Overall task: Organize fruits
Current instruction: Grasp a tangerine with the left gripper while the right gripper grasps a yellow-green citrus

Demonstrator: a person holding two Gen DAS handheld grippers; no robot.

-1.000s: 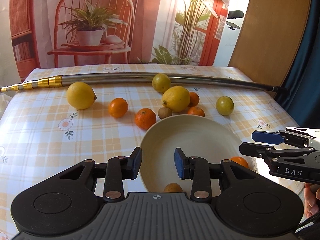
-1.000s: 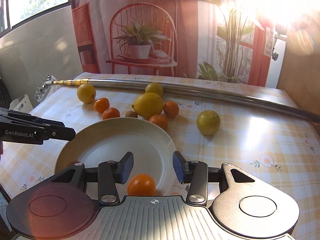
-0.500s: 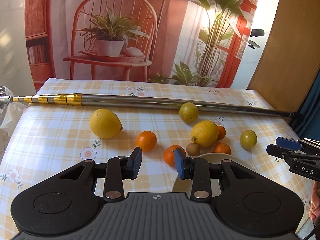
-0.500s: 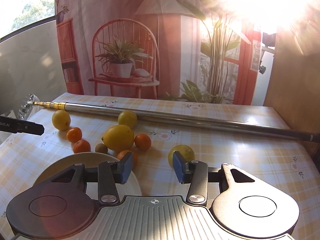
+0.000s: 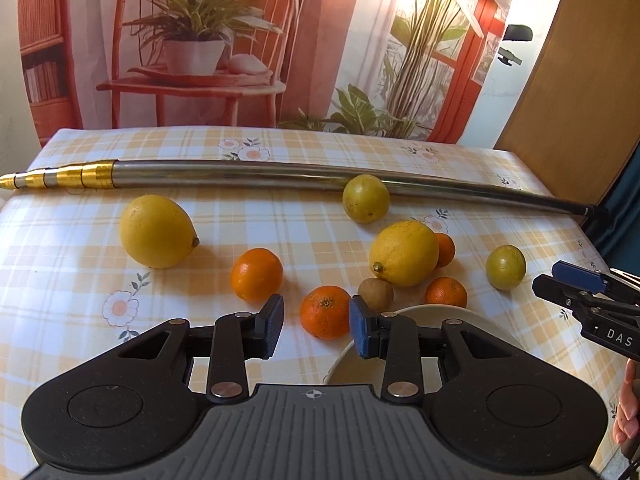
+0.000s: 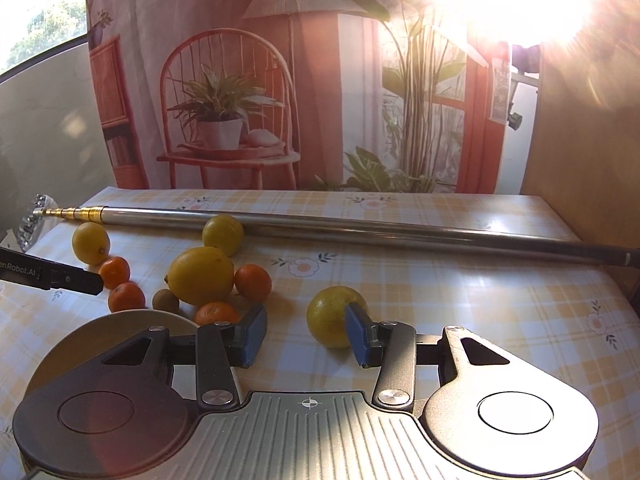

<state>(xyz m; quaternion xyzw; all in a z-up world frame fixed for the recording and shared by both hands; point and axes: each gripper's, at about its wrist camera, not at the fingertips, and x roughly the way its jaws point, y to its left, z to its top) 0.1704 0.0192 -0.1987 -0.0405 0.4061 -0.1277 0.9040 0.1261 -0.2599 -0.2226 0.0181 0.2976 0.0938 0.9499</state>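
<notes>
My left gripper [image 5: 316, 330] is open, and a tangerine [image 5: 326, 311] lies just beyond its fingertips, framed in the gap. Around that fruit lie another tangerine [image 5: 256, 274], a kiwi [image 5: 375, 293], a big lemon [image 5: 404, 253] and a second lemon [image 5: 156, 231]. The cream bowl [image 5: 460, 316] shows only its rim behind the left gripper's right finger. My right gripper [image 6: 306, 334] is open too, with a yellow-green citrus [image 6: 332, 320] close ahead, partly behind its right pad. In the right wrist view the bowl [image 6: 120, 328] sits low at the left.
A long metal telescopic pole [image 5: 260, 172] lies across the far side of the checked tablecloth [image 5: 60, 264]. A round yellow-green fruit [image 5: 366, 199] rests against it. More tangerines [image 6: 252, 282] cluster by the big lemon. A printed backdrop stands behind the table.
Both grippers have pulled back off the bowl and tipped up toward the loose fruit. The bowl's inside with its fruit has dropped out of view. Both stayed open.
</notes>
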